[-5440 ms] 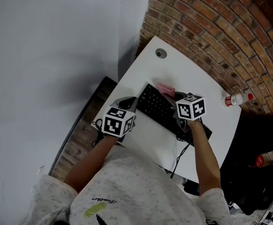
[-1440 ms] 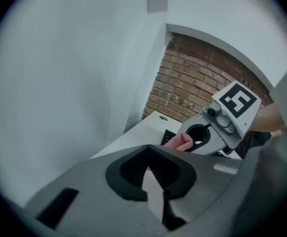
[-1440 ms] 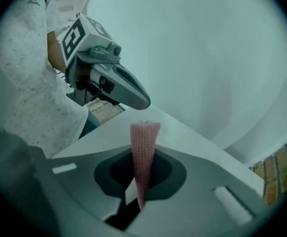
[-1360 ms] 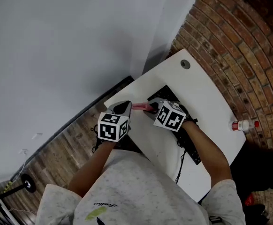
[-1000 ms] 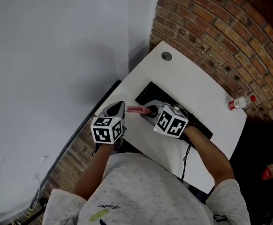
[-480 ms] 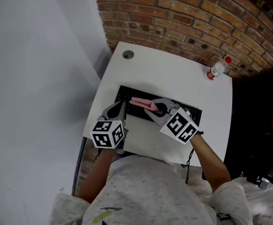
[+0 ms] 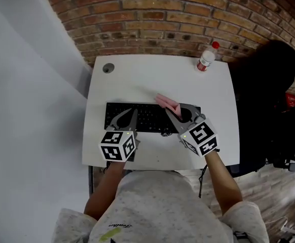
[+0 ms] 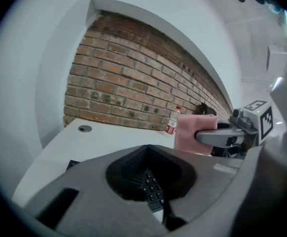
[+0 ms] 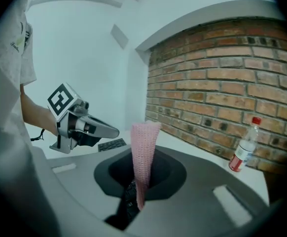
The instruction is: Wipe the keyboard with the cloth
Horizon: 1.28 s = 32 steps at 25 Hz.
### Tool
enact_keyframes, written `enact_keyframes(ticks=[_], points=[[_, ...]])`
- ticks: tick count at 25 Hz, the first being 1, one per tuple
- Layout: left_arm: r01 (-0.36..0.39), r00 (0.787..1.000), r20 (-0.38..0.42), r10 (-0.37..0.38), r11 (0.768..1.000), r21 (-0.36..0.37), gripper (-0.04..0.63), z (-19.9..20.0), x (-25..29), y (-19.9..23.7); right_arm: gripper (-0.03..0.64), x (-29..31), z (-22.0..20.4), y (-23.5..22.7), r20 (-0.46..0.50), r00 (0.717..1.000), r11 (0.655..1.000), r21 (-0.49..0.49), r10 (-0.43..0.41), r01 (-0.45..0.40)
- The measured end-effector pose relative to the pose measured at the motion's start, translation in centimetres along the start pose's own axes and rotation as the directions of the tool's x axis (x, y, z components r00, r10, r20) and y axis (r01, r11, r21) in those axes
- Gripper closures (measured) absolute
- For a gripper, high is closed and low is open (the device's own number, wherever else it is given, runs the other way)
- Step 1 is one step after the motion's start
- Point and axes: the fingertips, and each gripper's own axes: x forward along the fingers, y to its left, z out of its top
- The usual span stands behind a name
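Cloth (image 9: 143, 147) pinched by edge in right gripper (image 9: 139, 194): soft, light, probably floppy beyond fingertips. Left gripper (image 8: 161, 212) closed, empty, over keyboard (image 7: 148, 118).

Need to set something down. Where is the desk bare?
Bare: the desk strip behind the keyboard, between grommet and bottle, and the patch right of the keyboard. Crowded: keyboard's front, under left gripper, right gripper and cloth.

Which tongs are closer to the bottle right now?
Right. The right tongs, holding the pink cloth, are over the keyboard's right half; the left tongs sit over its left part, farther from the bottle.
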Motion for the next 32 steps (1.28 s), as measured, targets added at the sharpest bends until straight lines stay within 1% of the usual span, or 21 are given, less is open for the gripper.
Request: enact_keyframes(ticks=[2,4,7,9,12,18,32], points=[[0.021,1.0,-0.004,-0.021,0.999,0.028,0.598,0.4,0.6,-0.8,0.592,-1.1,-0.4,-1.5,0.012,0.998,0.997,0.04,-0.06,0.059],[0.035,0.999,-0.009,-0.034,0.998,0.058,0.598,0.8,1.3,-1.4,0.591,-2.2,-0.6,-2.8,0.037,0.992,0.988,0.107,-0.119,0.115],[0.05,0.999,-0.019,-0.048,0.995,0.092,0.598,1.0,2.1,-2.0,0.592,-3.8,-0.8,-4.6,0.082,0.974,0.949,0.257,-0.21,0.183],[0.059,0.998,-0.025,-0.056,0.993,0.103,0.598,1.0,2.5,-2.2,0.592,-4.4,-1.2,-5.4,0.083,0.961,0.927,0.299,-0.263,0.228],[0.069,0.997,-0.031,-0.066,0.99,0.121,0.598,1.0,2.9,-2.6,0.592,-4.8,-1.6,-5.8,0.079,0.95,0.916,0.302,-0.302,0.266],[0.085,0.996,-0.042,-0.08,0.988,0.131,0.598,0.8,3.2,-3.0,0.592,-5.2,-1.8,-6.3,0.072,0.936,0.9,0.309,-0.345,0.308],[0.091,0.995,-0.052,-0.085,0.989,0.12,0.598,0.7,4.1,-3.2,0.592,-4.8,-2.2,-6.6,0.066,0.942,0.905,0.305,-0.33,0.296]])
